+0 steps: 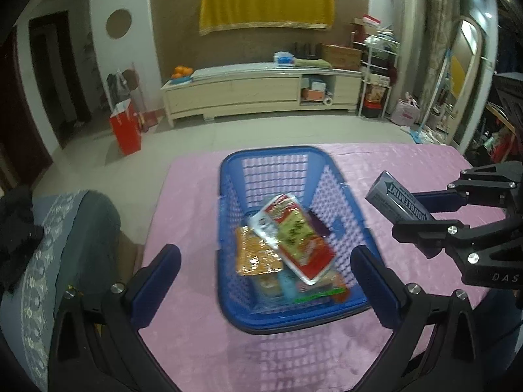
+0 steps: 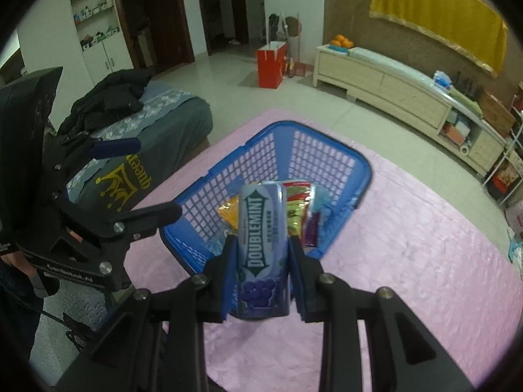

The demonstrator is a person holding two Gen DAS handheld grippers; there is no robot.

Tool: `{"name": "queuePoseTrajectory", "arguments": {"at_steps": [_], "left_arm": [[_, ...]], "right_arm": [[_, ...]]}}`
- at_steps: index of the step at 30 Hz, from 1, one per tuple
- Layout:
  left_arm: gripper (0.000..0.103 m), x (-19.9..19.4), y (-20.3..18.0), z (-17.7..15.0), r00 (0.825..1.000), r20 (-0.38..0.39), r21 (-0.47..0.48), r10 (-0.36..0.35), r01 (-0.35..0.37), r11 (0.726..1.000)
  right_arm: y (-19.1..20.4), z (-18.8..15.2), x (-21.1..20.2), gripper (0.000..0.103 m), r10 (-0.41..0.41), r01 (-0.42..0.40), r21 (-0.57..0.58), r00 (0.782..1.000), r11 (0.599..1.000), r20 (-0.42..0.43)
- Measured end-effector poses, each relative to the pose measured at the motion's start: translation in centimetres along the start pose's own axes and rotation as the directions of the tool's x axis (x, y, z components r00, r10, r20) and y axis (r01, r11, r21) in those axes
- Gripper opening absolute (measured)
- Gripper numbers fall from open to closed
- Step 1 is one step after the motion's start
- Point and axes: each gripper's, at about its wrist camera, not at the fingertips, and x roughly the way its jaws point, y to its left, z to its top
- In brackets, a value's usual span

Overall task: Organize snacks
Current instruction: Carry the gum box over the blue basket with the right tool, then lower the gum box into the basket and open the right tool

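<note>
Right tongs (image 2: 261,263) clamped on the Doublemint pack (image 2: 261,245), held above the pink surface (image 2: 425,261) just short of the blue basket (image 2: 366,166) – likely bound for the snack packets (image 1: 287,245) inside – left tongs (image 1: 266,281) spread apart, holding nothing, straddling the basket's near end.
</note>
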Motion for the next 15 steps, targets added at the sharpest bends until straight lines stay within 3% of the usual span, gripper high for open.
{"name": "queuePoseTrajectory", "arguments": {"at_steps": [15], "left_arm": [[0.103, 5.3, 7.1, -2.2, 0.997, -0.079, -0.113, -0.014, 0.005, 0.994]], "right_arm": [[1.1, 1.8, 9.6, 0.035, 0.018, -0.021, -0.021, 0.987, 1.000, -0.158]]}}
